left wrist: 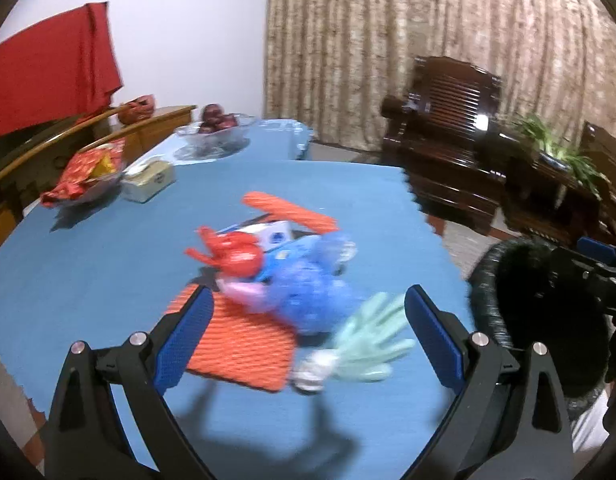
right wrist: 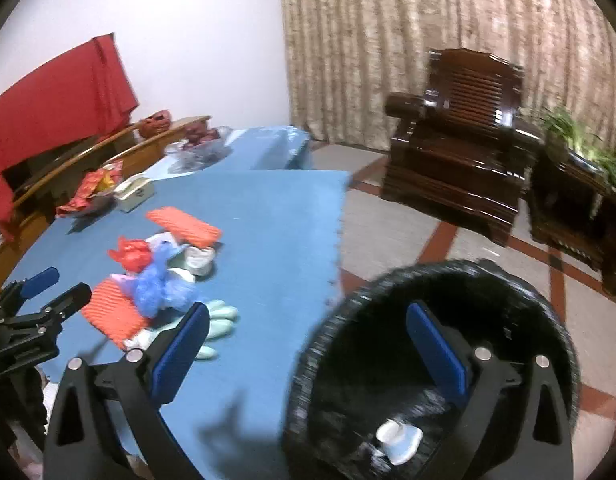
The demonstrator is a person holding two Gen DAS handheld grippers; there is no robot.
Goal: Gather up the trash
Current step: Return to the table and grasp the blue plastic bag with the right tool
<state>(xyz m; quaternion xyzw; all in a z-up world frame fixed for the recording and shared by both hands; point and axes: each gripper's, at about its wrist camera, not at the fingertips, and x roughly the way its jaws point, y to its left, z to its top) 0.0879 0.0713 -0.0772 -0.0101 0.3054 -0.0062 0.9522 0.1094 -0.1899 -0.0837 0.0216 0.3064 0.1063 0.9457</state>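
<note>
A pile of trash lies on the blue table [left wrist: 88,264]: a blue plastic bag [left wrist: 311,292], a red bag [left wrist: 236,256], a pale green glove [left wrist: 371,340], a white crumpled piece [left wrist: 311,372] and orange ribbed mats [left wrist: 236,340]. My left gripper [left wrist: 308,320] is open and empty, just above the pile. My right gripper [right wrist: 308,340] is open and empty over the rim of a black bin [right wrist: 507,292], which stands beside the table and holds a white-blue scrap [right wrist: 399,438]. The pile also shows in the right wrist view [right wrist: 164,284], with the left gripper [right wrist: 48,292] at its left.
At the table's far left are a white tin [left wrist: 148,180], a bowl with red wrappers [left wrist: 84,176] and a glass fruit bowl [left wrist: 216,128]. A dark wooden armchair [right wrist: 459,160] and a plant stand [right wrist: 579,184] stand on the tiled floor at right.
</note>
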